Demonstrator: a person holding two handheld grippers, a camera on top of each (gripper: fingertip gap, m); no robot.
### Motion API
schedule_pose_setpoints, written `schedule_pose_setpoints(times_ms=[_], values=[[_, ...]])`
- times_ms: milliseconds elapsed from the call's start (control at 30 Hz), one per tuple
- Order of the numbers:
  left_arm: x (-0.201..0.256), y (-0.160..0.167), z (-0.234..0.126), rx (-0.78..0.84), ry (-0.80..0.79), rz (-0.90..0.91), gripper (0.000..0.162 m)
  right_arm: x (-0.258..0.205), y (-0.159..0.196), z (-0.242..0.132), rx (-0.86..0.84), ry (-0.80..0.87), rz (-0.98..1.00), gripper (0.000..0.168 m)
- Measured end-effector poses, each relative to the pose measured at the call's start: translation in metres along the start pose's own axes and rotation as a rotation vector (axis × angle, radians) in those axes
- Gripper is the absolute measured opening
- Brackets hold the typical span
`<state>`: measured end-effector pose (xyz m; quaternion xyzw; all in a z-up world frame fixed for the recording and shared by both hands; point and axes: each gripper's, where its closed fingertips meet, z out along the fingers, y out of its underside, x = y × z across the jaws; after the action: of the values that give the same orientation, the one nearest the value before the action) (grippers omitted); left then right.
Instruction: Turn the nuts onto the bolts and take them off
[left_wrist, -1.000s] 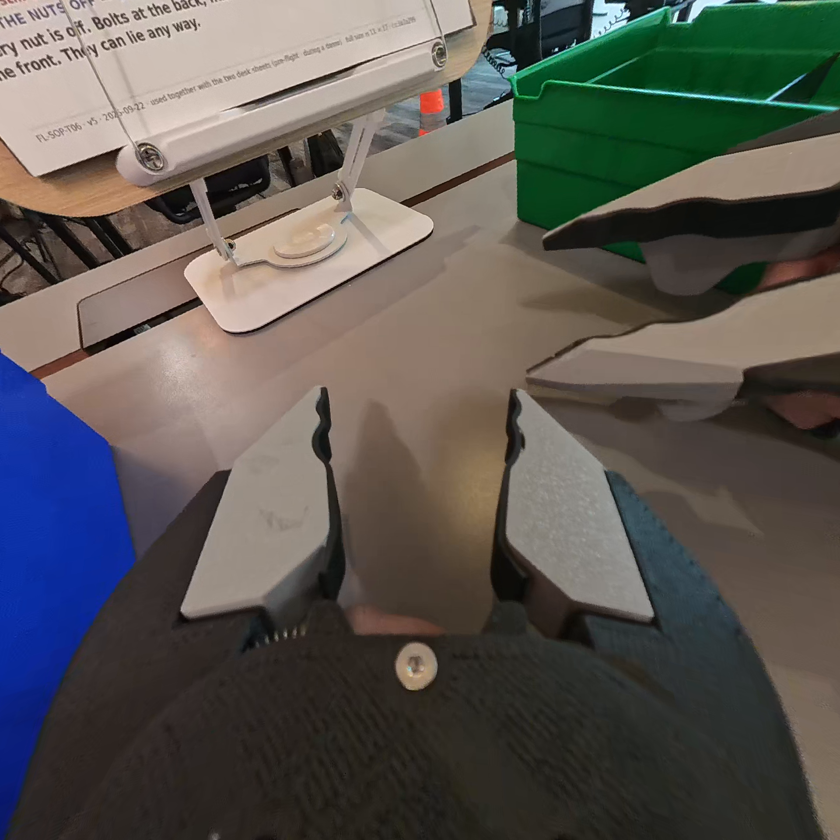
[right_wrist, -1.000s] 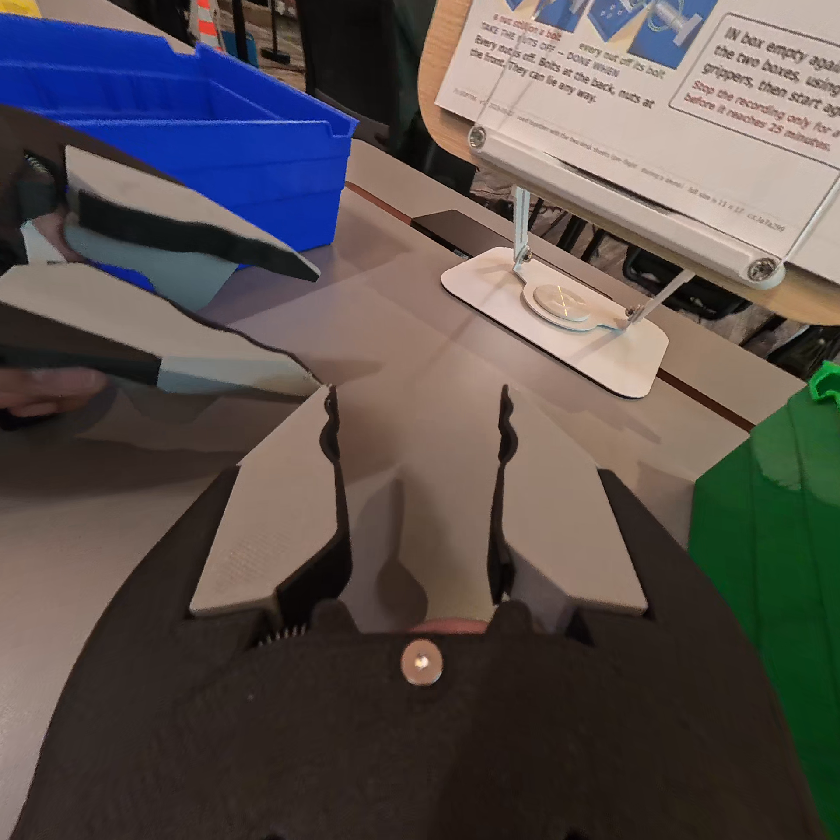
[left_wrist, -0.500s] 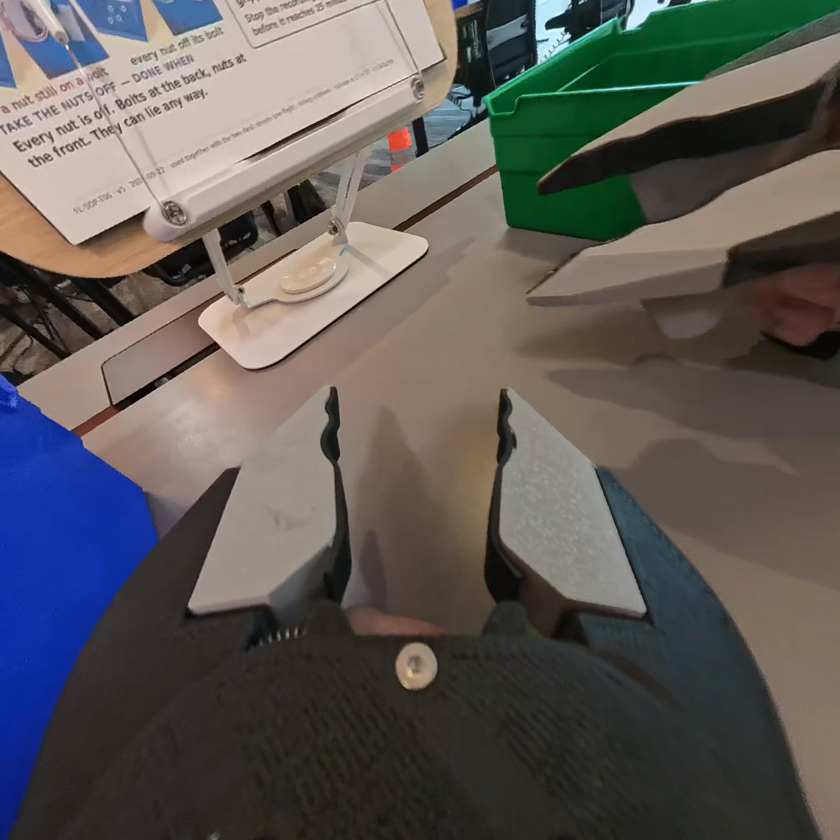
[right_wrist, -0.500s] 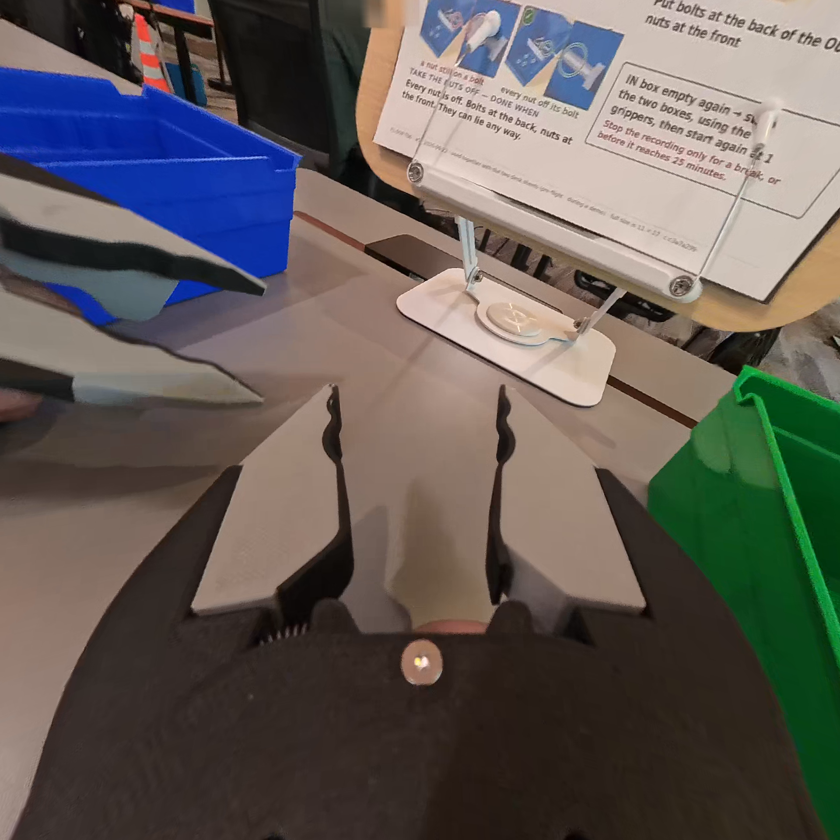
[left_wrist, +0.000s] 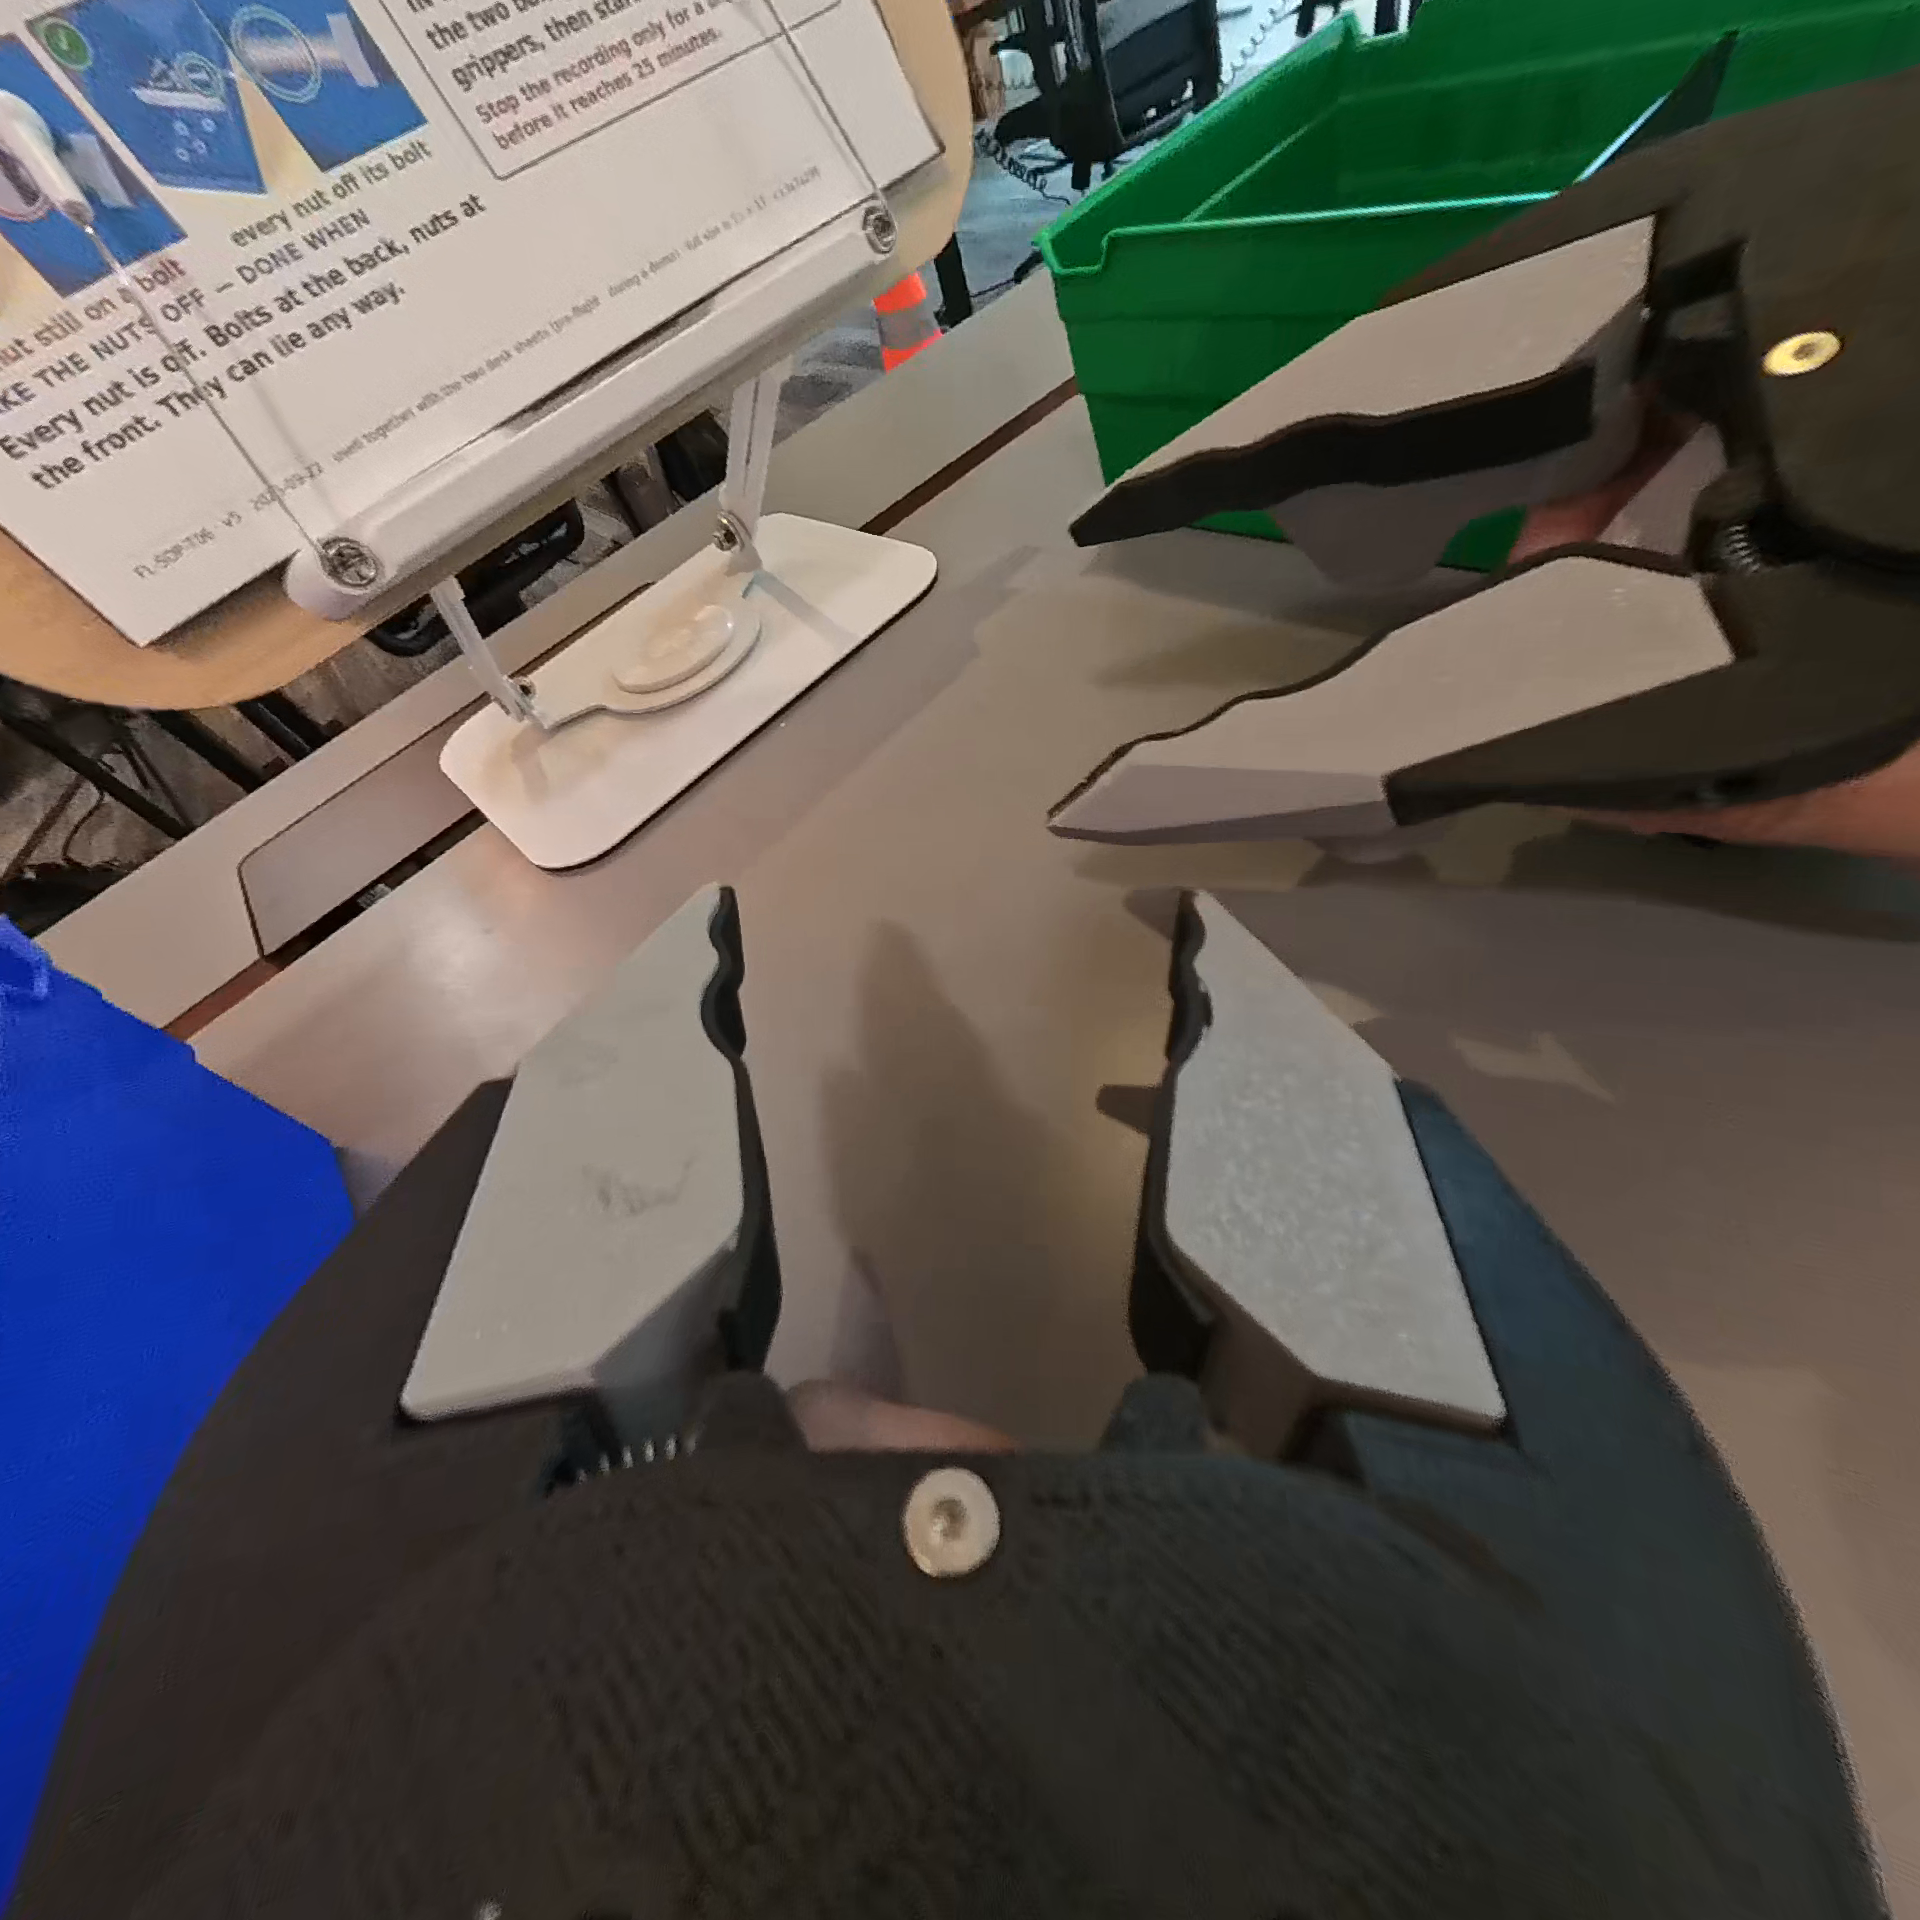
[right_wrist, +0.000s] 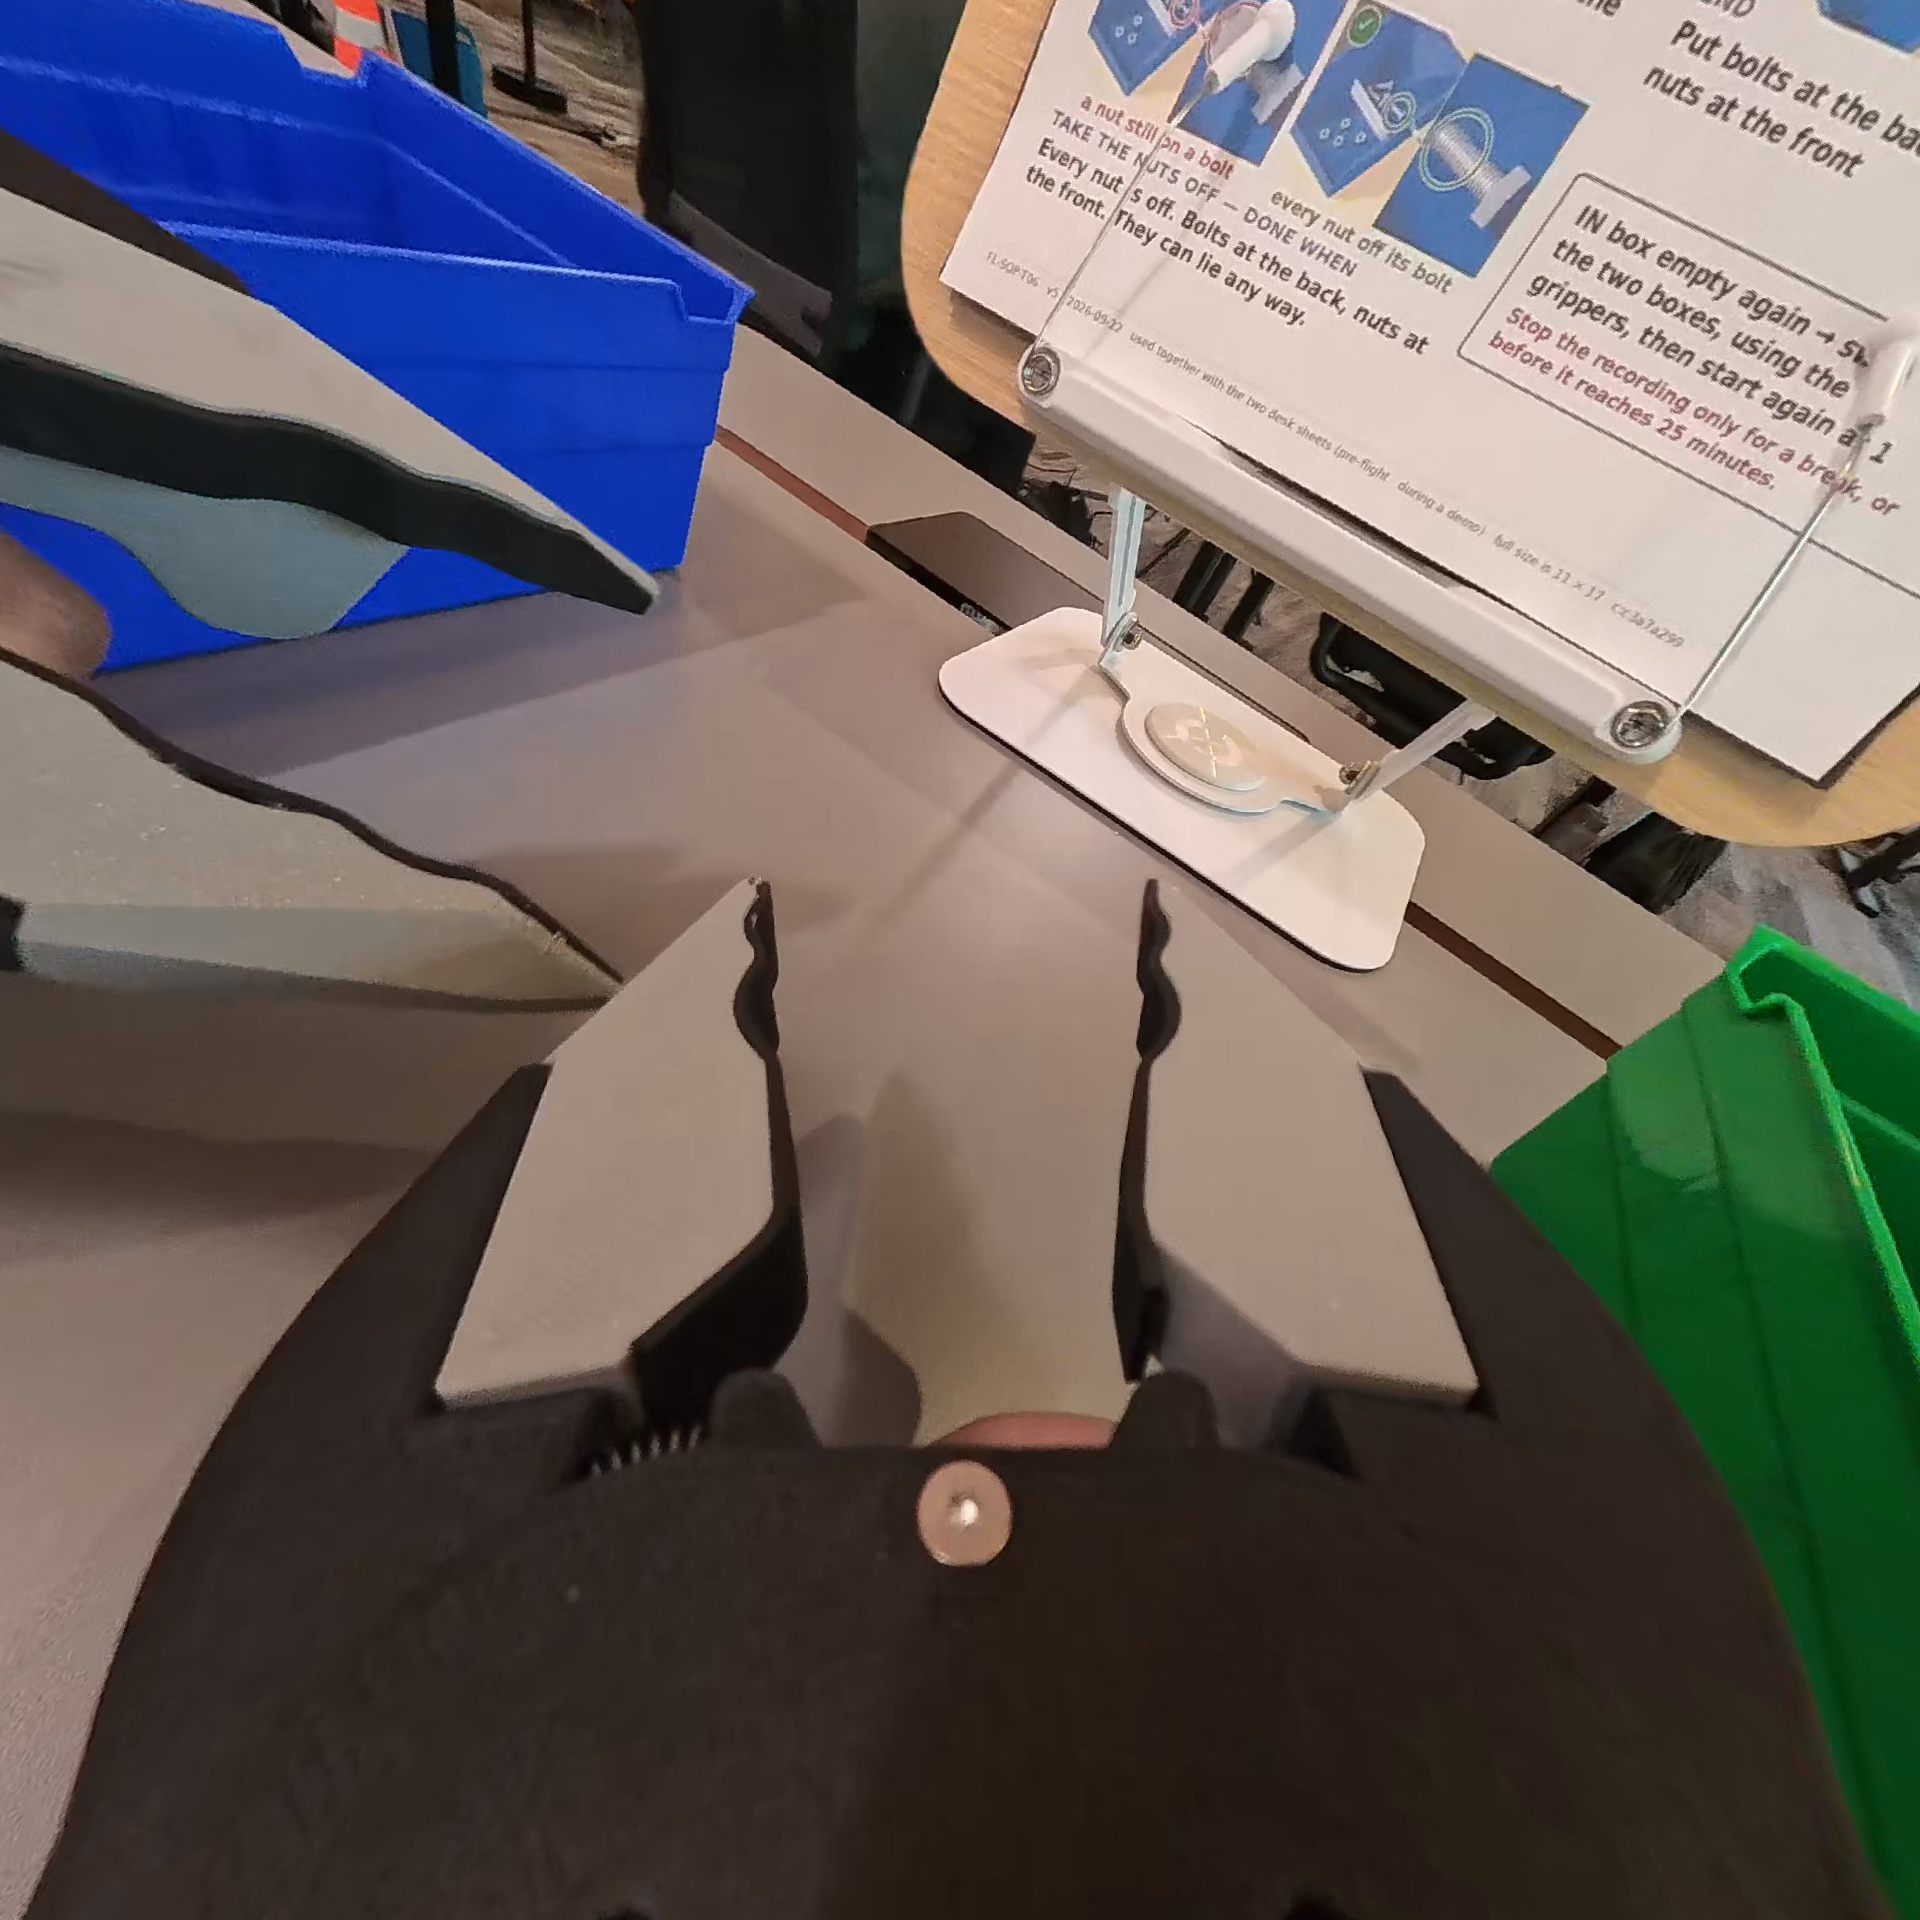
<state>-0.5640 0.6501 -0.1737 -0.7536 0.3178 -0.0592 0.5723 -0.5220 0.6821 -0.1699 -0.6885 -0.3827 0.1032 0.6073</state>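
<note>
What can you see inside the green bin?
Only part of the green bin shows: bare green walls and what looks like a divider. Its floor is hidden by the rim and the right gripper; no nuts or bolts visible.

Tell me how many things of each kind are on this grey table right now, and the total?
Hand-held black-and-grey two-finger grippers: 2, the left gripper and the right gripper, both open and empty.
Plastic bins: 2, the blue plastic bin and the green plastic bin.
White metal stand holding a printed instruction sheet: 1.
Nuts or bolts in view: 0.
Total: 5.
</note>
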Motion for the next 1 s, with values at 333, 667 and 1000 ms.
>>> schedule_pose_setpoints(times_ms=[333,667,1000], values=[[0.005,-0.001,-0.001,0.021,-0.013,0.018,0.083,0.006,0.006,-0.005,0.000,-0.005,0.056,0.063],[0.015,0.009,0.004,-0.009,0.062,-0.081,0.083,-0.008,-0.009,-0.032,0.048,-0.100,0.115,0.068],[0.006,-0.010,-0.011,0.028,-0.003,-0.063,0.083,-0.023,-0.027,-0.043,0.126,-0.129,0.084,0.061]])
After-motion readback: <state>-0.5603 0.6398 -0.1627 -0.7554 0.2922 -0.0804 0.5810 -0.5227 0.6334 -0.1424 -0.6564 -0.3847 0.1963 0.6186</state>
